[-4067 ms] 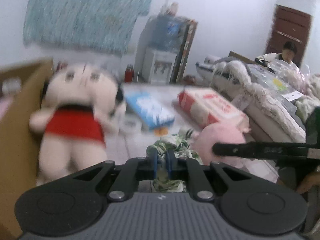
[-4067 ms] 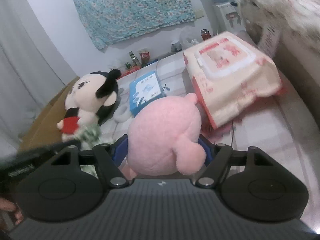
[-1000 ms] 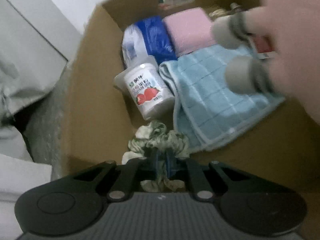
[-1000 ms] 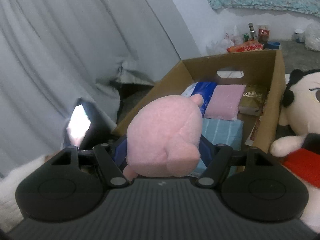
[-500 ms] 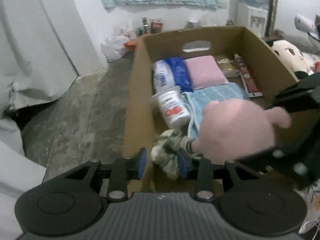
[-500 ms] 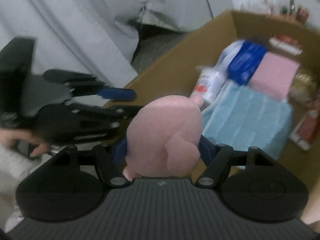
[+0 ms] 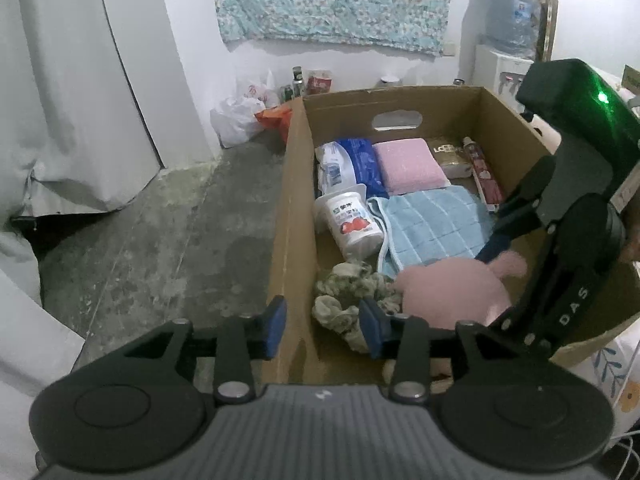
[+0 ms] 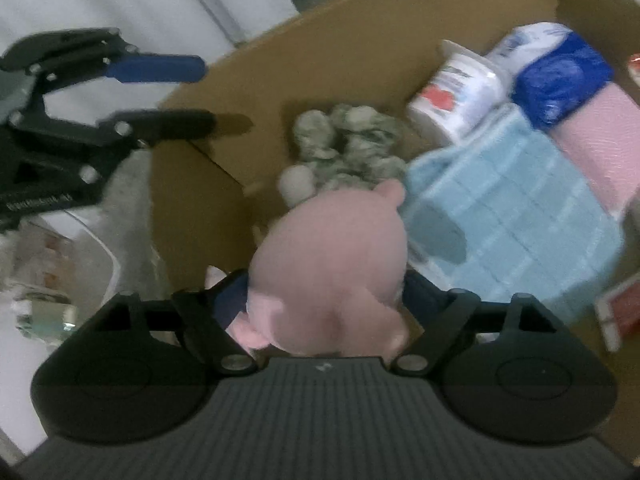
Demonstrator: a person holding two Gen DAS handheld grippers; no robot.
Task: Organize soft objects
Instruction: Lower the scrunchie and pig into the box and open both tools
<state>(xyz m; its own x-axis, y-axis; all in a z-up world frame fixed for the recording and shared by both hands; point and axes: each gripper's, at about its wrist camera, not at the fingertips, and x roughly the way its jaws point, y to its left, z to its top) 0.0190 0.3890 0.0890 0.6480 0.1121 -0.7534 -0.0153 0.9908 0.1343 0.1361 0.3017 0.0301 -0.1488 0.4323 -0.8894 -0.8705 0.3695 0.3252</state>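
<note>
A green floral fabric bundle lies in the near corner of the open cardboard box. My left gripper hovers just before it, jaws opening, nothing pressed between the blue pads. A pink plush sits low in the box, against the bundle and the blue towel. My right gripper points down over it. Its jaws are opening with the plush between them, and the pads stand slightly clear of the plush's sides.
The box also holds a pink folded cloth, a blue-white pack, a white strawberry cup, a gold packet and a red tube. Bare concrete floor, a white curtain and plastic bags lie left.
The left jaws opened and let the green bundle drop in the box corner, then drew back and up. The right gripper carried the pink plush down into the box and its jaws widened.
</note>
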